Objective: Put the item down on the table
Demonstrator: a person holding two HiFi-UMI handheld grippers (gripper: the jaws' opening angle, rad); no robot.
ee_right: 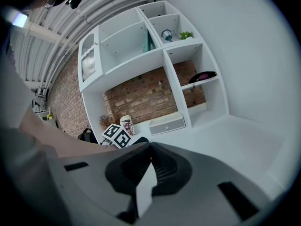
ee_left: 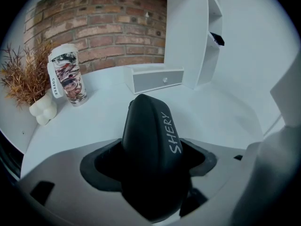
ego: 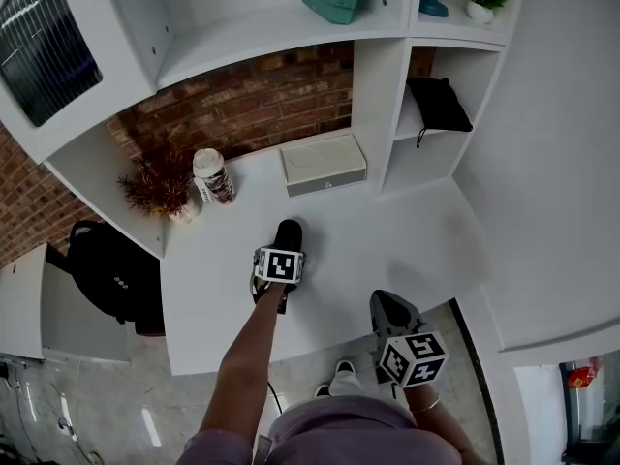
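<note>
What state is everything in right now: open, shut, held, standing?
Left hand-held gripper: shut on the black case.
Black case: closed, held over the table.
Right hand-held gripper: shut, empty.
Coffee cup: upright, lid on.
Drawer box: drawer closed.

The case (ee_left: 150, 145) is matt black and smooth, with pale lettering. The table (ee_left: 221, 112) is smooth white with a faint sheen. The brick wall (ee_left: 103, 27) looks rough. The cup (ee_left: 68, 76) has a glossy printed wrap.
</note>
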